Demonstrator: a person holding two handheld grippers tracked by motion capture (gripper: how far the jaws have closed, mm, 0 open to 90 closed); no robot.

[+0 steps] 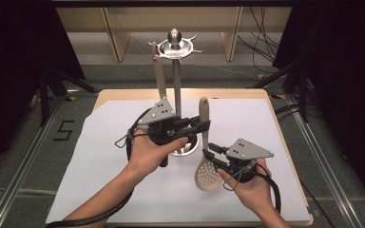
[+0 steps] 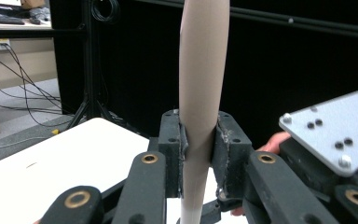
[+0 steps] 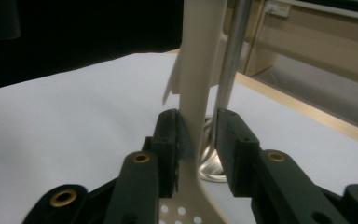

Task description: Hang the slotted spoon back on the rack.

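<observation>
Black "5" on the floor [image 1: 62, 130]

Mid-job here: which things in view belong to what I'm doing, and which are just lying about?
In the job:
slotted spoon
left gripper, shut on its handle
right gripper, jaws around its neck
metal rack
utensil hanging on the rack

Lying about:
floor cables
taped 5 on the floor

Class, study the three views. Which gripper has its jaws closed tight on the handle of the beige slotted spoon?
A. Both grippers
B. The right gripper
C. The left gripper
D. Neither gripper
C. In the left gripper view both pads of the left gripper press against the slotted spoon, while the right gripper has a gap between the spoon's handle and one jaw.
</observation>
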